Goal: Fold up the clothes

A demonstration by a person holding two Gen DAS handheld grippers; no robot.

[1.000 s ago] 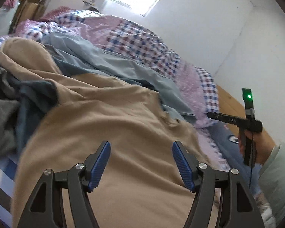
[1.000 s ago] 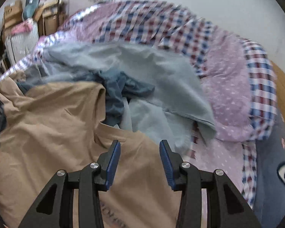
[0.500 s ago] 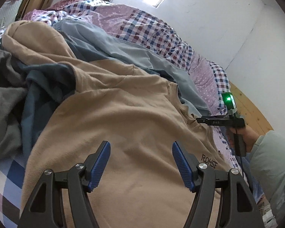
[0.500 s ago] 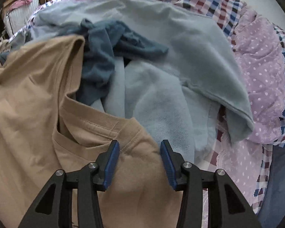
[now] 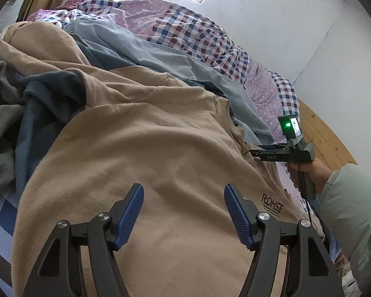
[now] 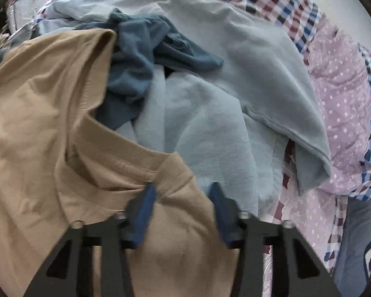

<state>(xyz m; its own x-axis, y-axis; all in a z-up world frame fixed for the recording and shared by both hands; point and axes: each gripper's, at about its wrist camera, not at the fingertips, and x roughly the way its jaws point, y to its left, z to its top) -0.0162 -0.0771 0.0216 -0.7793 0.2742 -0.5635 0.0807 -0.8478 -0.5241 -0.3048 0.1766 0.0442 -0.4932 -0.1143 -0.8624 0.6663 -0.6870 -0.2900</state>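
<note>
Left gripper [image 5: 183,208] hanging wide open over the tan T-shirt [image 5: 160,148], holding nothing, right gripper [image 6: 180,205] closing its blurry blue fingers [image 6: 146,203] around the shirt's shoulder by the collar, not yet pinching, shirt lying spread on the bed, collar end toward the light blue sweatshirt [image 6: 235,86], checked quilt [image 6: 346,99] beyond.
</note>
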